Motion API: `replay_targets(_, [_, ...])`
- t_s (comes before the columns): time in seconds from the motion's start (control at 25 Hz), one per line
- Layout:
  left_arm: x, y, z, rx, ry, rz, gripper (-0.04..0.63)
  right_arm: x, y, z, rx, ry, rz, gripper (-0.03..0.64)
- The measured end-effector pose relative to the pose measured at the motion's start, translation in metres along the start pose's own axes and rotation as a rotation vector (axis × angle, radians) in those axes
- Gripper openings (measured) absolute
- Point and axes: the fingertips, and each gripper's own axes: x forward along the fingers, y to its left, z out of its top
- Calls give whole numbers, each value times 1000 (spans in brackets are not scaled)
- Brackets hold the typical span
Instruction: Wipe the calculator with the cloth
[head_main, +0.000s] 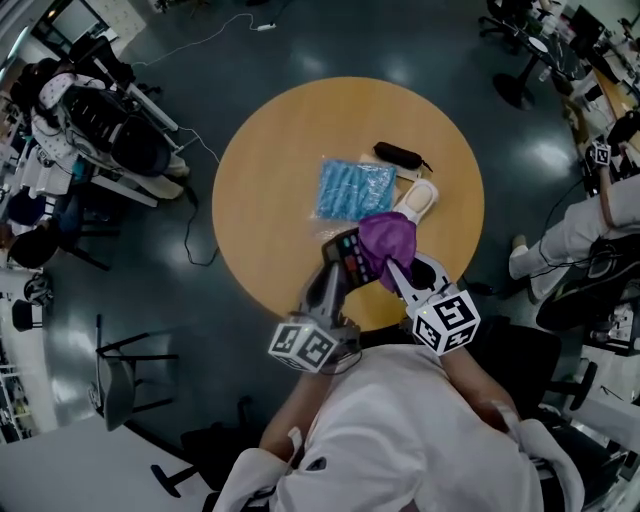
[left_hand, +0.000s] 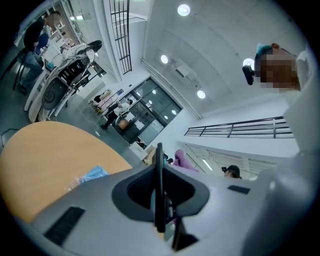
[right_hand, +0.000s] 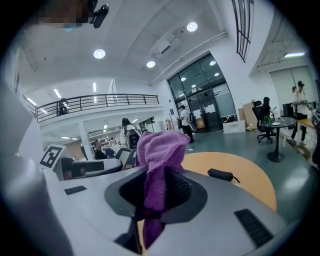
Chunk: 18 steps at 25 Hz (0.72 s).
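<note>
Round wooden table (head_main: 270, 150), open hall. Left gripper (left_hand: 160, 200) clamps the calculator (head_main: 348, 255) edge-on, above the table's near edge. Right gripper (right_hand: 152, 200) pinches the cloth (right_hand: 159, 150), bunched at the calculator's face. Calculator looks stiff, light, slick: grip the edges. Cloth looks soft and limp.

Round wooden table (head_main: 280, 140), dark glossy floor (head_main: 330, 40)

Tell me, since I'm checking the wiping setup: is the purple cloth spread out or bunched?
Bunched. The purple cloth is gathered into a wad, pinched in the right claw, with a tail hanging below.
</note>
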Motion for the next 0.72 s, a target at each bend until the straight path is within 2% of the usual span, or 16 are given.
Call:
replay_targets(0.16, [-6, 5, 1, -7, 5, 16, 49, -4, -17, -8, 19, 10, -45, 80])
replay_targets(0.28, [-14, 4, 8, -18, -9, 19, 49, -13, -45, -16, 32, 20, -123, 80])
replay_targets(0.36, [-18, 3, 11, 18, -13, 12, 49, -24, -71, -22, 45, 27, -186, 80])
replay_targets(0.44, [-20, 3, 8, 109, 9, 18, 49, -36, -91, -27, 52, 31, -233, 80])
replay_targets(0.52, [-19, 2, 3, 254, 50, 25, 49, -45, -96, -24, 47, 31, -240, 80])
replay_targets(0.64, [-12, -3, -7, 564, 130, 25, 49, -43, -65, -10, -24, 38, -131, 80])
replay_targets(0.72, [-4, -5, -12, 689, 171, 1, 49, -36, -22, 1, -93, 42, -7, 80])
